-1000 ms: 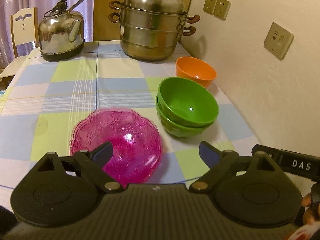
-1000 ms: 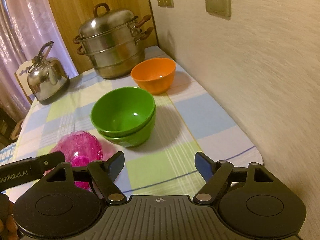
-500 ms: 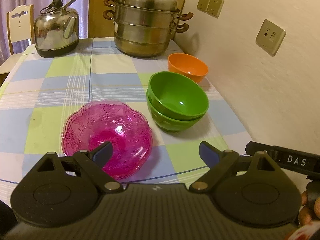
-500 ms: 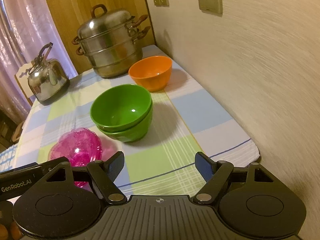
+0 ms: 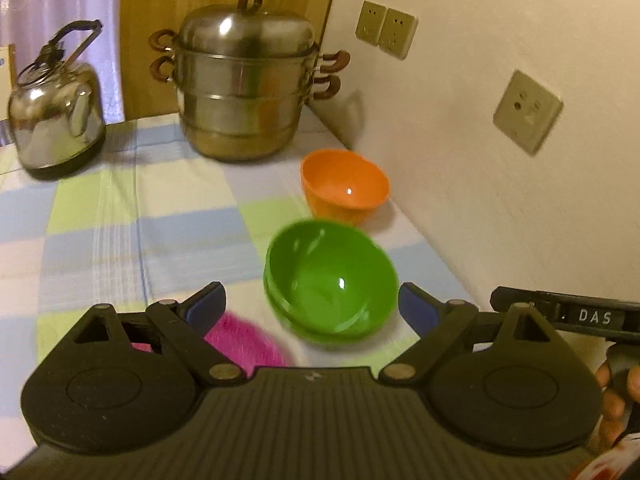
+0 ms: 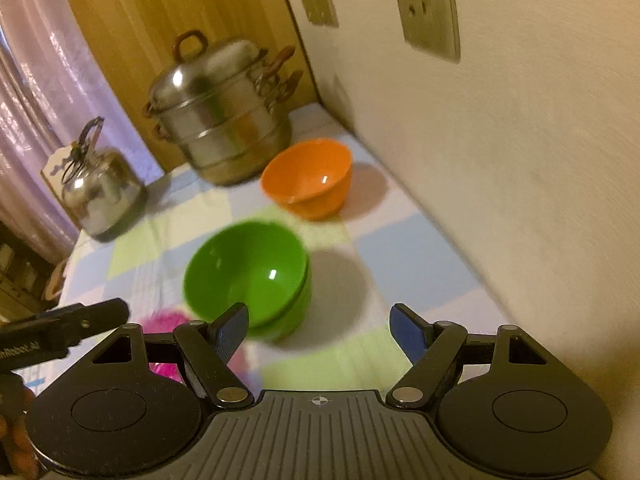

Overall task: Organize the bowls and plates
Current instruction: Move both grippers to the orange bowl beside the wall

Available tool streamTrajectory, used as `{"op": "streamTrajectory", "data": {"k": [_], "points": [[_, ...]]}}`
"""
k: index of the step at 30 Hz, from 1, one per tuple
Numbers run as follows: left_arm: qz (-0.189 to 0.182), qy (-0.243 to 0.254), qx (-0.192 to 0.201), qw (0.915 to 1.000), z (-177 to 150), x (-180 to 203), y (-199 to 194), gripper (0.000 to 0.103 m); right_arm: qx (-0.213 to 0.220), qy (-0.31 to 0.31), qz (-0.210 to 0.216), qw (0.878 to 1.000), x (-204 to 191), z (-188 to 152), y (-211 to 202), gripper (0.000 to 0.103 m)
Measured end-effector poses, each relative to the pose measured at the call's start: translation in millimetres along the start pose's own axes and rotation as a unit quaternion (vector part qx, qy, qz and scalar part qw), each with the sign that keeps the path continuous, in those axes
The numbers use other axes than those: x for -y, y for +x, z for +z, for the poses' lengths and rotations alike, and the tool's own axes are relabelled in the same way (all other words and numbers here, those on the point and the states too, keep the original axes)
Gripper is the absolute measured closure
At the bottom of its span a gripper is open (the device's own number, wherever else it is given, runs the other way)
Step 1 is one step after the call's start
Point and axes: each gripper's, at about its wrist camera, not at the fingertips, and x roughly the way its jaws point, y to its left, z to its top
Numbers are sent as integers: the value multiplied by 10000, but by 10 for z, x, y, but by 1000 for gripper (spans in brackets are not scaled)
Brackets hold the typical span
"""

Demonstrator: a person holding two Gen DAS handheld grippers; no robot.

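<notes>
The left gripper (image 5: 312, 306) hangs over the near end of the table with its blue-padded jaws spread wide and nothing between them; the right gripper (image 6: 319, 330) beside it is likewise spread and empty, its pads clear of everything. Just past the left gripper's fingers sit two green bowls (image 5: 330, 278) nested one inside the other, upright on the checked tablecloth (image 5: 120, 220) (the same stack shows ahead of the right gripper's left pad in the right wrist view, somewhat blurred). At the near left, half hidden behind the left gripper's body, lies a pink glass dish (image 5: 244, 342), close beside the green stack. Farther back, near the wall (image 5: 500, 208), an orange bowl (image 5: 346, 186) stands alone, apart from the green pair. Behind it a tiered steel steamer pot (image 5: 244, 80) with its lid on occupies the far corner, and a steel kettle (image 5: 56, 116) stands well to its left. Outlet plates (image 5: 386, 34) are set in the wall above.
</notes>
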Motion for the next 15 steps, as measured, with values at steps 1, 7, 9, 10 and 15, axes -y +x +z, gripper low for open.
{"op": "streamTrajectory", "data": {"k": [1, 7, 9, 10, 15], "points": [[-14, -17, -11, 10000, 95, -23, 67, 11, 38, -10, -39, 10000, 15, 74, 34, 26], [-86, -69, -119, 9999, 493, -110, 485, 11, 52, 3, -96, 9999, 105, 408, 340, 26], [-54, -59, -142, 9999, 613, -141, 651, 11, 39, -11, -84, 10000, 127, 493, 462, 26], [-18, -44, -154, 9999, 664, -152, 713, 11, 0, 21, -42, 10000, 148, 537, 537, 26], [15, 127, -329, 9994, 911, -176, 1148, 14, -133, 95, 12, 9999, 220, 719, 905, 26]]}}
